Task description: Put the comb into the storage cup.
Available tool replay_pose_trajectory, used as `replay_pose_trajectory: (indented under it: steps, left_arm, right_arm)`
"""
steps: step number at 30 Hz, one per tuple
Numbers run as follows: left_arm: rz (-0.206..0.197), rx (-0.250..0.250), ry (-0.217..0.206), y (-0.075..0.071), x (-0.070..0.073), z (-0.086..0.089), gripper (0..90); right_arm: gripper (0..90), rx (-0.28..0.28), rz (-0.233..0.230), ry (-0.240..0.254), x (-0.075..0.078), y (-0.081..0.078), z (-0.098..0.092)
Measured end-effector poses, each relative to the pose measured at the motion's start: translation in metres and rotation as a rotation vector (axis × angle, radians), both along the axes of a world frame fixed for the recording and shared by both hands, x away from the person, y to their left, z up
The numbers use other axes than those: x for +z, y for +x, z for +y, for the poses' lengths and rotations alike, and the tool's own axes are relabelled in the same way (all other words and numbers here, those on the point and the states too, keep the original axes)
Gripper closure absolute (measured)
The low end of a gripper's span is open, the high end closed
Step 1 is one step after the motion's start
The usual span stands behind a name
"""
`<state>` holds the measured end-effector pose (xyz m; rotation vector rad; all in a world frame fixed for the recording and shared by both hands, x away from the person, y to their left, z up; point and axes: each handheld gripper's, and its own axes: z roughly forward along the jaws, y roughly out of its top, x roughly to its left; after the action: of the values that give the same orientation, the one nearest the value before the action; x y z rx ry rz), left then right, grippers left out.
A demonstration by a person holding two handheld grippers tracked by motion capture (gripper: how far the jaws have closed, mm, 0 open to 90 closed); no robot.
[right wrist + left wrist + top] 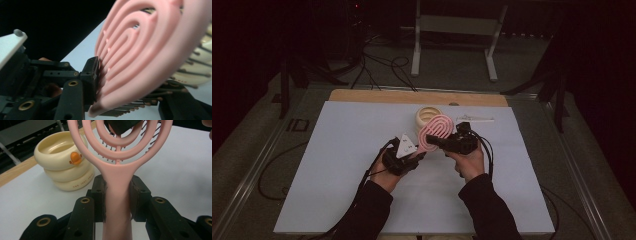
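- Holding: your left gripper point(117, 197) clamps the pink hairbrush point(435, 131) handle, above table point(337, 165) centre.
- Right gripper point(435, 142), closed on brush head from 3 o'clock.
- Cream holder point(427, 116), 12 o'clock: hand-over or stowing remains.

Smooth plastics on a matt white sheet

The pink hairbrush point(117, 177) looks like smooth, satin plastic with thin dark bristles; the cream ringed container point(62, 162) is glossy plastic with a shiny orange knob. The left gripper point(117, 200) has matt black jaws with rough, worn pads and brass-coloured rivets. A matt white paper-like sheet point(342, 165) covers the table point(377, 96), whose far edge looks like bare wood.
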<state>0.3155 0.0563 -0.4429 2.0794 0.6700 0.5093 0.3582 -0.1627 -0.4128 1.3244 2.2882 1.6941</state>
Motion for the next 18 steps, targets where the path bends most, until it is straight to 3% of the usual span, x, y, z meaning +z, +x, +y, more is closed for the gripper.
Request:
replay_pose_trajectory:
  steps: [3,5,15,18]
  left_arm:
    - [0.008,0.008,0.005,0.0013,-0.001,-0.0017,70.5]
    - [0.012,0.011,0.003,0.0021,-0.0022,-0.0022,70.5]
    - [0.008,0.019,-0.011,0.0019,0.0002,-0.0002,69.9]
    - [-0.014,0.033,-0.005,0.0005,0.0015,0.0005,62.3]
  right_arm:
    - [62.2,0.02,0.022,0.036,0.0005,-0.0008,0.0016]
    - [63.1,0.024,0.029,0.035,0.0014,-0.0013,0.0037]
    - [63.7,0.024,0.009,0.047,0.0045,-0.0041,0.0068]
    - [63.7,0.027,-0.011,0.036,0.0059,-0.0047,0.0084]
